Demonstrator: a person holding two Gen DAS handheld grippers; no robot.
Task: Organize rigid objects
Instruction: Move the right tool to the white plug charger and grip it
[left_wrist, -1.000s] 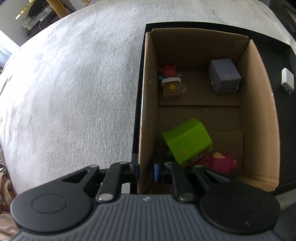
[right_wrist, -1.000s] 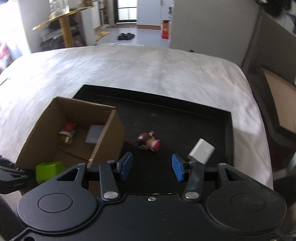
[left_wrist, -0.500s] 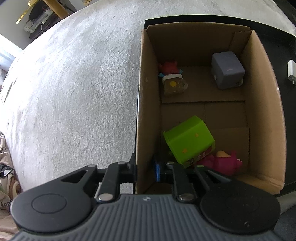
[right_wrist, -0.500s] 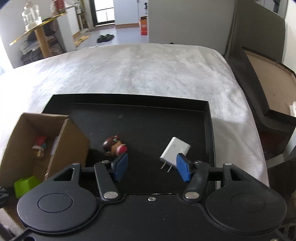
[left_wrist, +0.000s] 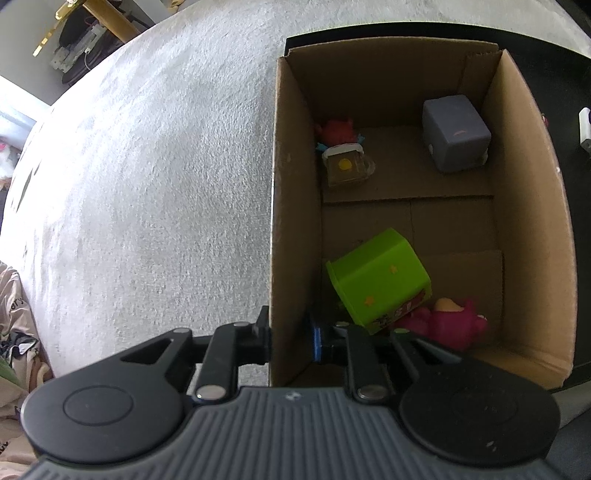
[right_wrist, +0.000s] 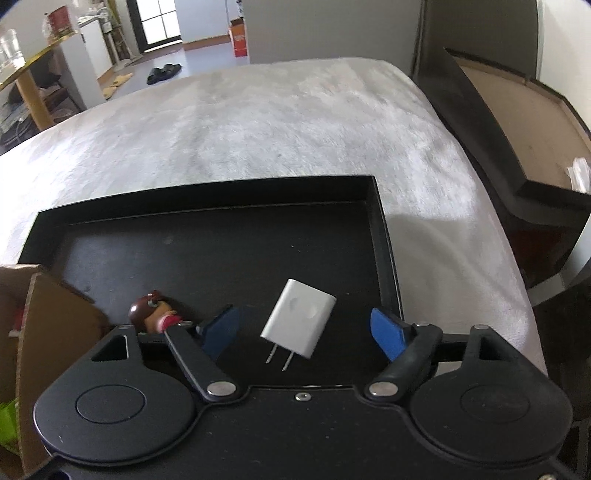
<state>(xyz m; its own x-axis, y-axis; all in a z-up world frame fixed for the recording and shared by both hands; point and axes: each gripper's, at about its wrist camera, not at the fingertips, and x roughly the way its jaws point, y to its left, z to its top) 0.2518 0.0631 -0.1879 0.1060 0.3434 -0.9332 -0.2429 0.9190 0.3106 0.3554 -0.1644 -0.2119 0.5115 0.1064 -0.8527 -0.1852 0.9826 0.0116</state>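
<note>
My left gripper (left_wrist: 290, 338) is shut on the left wall of the cardboard box (left_wrist: 291, 206), one finger outside and one inside. In the box lie a green cup (left_wrist: 376, 277), a magenta plush toy (left_wrist: 450, 325), a grey cube (left_wrist: 456, 134) and a small red-haired figure (left_wrist: 343, 155). My right gripper (right_wrist: 306, 332) is open over the black tray (right_wrist: 207, 243), its fingers either side of a white wall charger (right_wrist: 299, 317) lying prongs toward me. A brown-haired doll (right_wrist: 153, 312) lies left of the left finger.
The tray sits on a grey-white fuzzy surface (right_wrist: 277, 122). The box corner (right_wrist: 48, 332) stands at the left of the right wrist view. A dark panel and a brown board (right_wrist: 517, 110) lie off the right edge. The charger also shows at the left wrist view's right edge (left_wrist: 585, 129).
My right gripper swung right, away from the box, and opened wider; the charger now lies between its fingers. My left gripper kept its hold on the box wall.
</note>
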